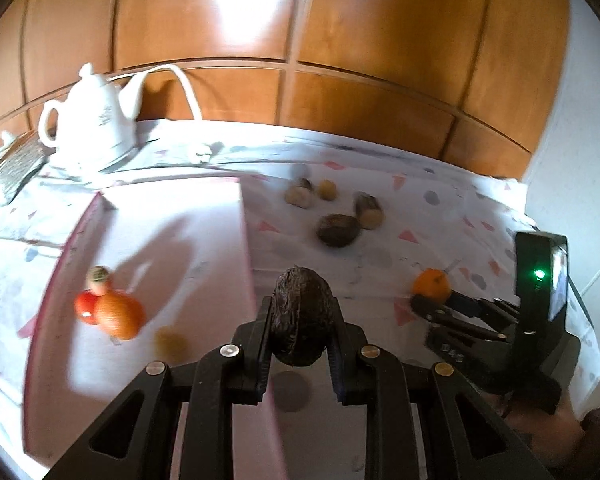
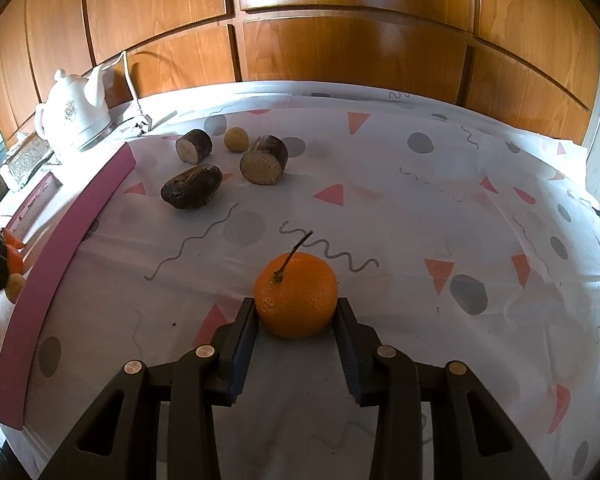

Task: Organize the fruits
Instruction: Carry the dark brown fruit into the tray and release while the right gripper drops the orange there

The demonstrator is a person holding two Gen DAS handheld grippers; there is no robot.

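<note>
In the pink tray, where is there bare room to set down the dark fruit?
The pink tray is bare across its far half, toward the white teapot. The near-left part is crowded by the tomato, an orange and a small yellow fruit. The left gripper holds the dark fruit above the tray's right edge.

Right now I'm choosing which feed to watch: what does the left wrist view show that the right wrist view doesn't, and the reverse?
Only the left wrist view: the left gripper gripping a dark fruit, a tomato in the pink tray.
Only the right wrist view: the orange and its stem between the right gripper fingers.
Both: kettle, loose dark fruit.
</note>
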